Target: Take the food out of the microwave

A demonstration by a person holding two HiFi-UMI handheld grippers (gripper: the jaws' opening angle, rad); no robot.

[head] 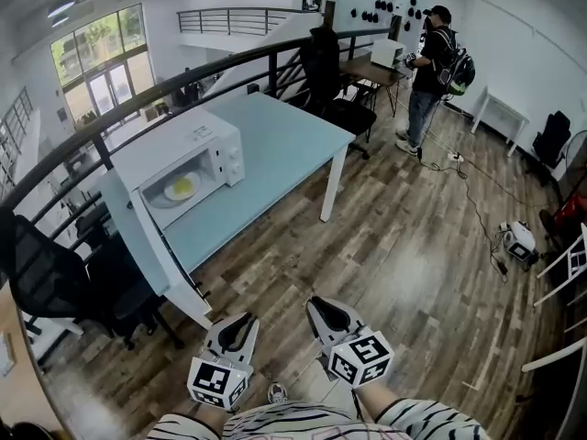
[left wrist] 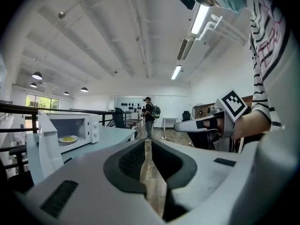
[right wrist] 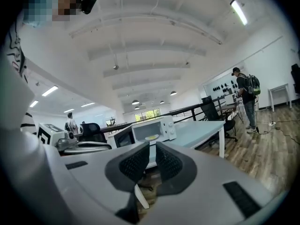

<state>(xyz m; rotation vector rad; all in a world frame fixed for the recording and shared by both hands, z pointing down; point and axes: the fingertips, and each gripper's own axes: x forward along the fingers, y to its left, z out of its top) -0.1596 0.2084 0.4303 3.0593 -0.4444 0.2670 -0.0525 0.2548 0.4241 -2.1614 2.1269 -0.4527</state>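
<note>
A white microwave stands on the pale blue table, its door swung wide open toward me. Inside lies a plate of yellow food, also visible in the left gripper view as the plate of food and in the right gripper view as the plate of food. My left gripper and right gripper hang side by side over the wooden floor, well short of the table. Both are shut with nothing between the jaws.
A black railing runs behind the table. Black office chairs stand at the left, another chair at the table's far end. A person with a backpack stands at the back right. Cables and a device lie on the floor.
</note>
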